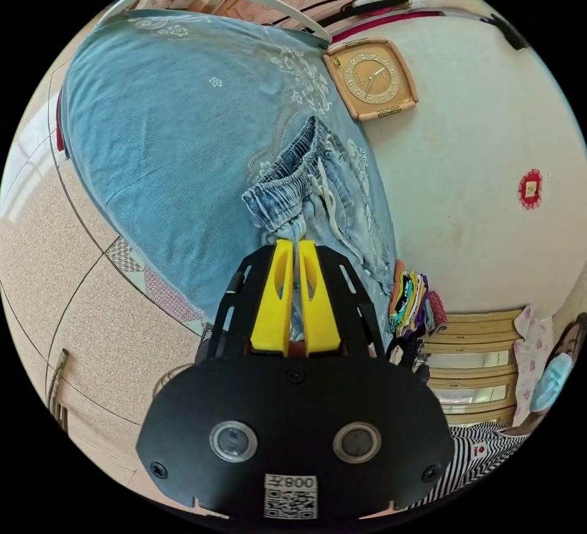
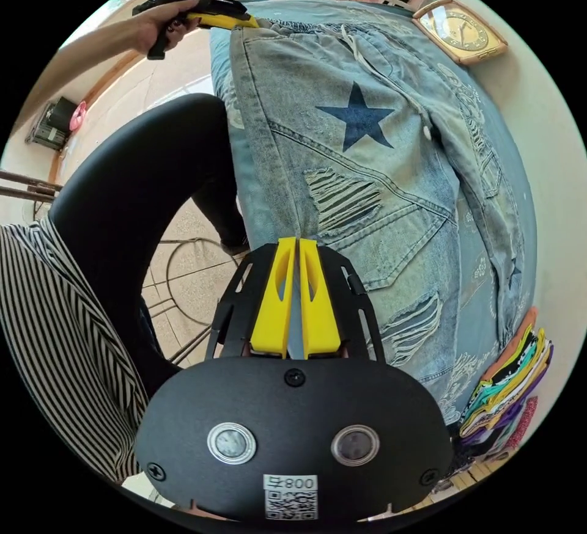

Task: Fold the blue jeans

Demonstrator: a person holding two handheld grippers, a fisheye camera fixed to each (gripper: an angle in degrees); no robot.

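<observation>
Faded blue jeans [image 2: 367, 149] with a dark star patch, ripped patches and a white drawstring lie spread over a table under a light blue cloth [image 1: 165, 131]. In the left gripper view my left gripper [image 1: 294, 245] is shut on the elastic waistband of the jeans [image 1: 299, 186], which bunches up just beyond the yellow jaws. In the right gripper view my right gripper [image 2: 296, 242] is shut on the near side edge of the jeans, by a ripped patch. The left gripper [image 2: 211, 13], held in a hand, shows at the waistband corner at the top of that view.
A square tan clock [image 1: 371, 79] lies on the table against the pale wall. A stack of colourful folded clothes [image 2: 507, 384] sits at the table's end. The person's dark trouser leg [image 2: 140, 186] and striped top [image 2: 55, 326] are close beside the table. Tiled floor [image 1: 67, 289] lies below.
</observation>
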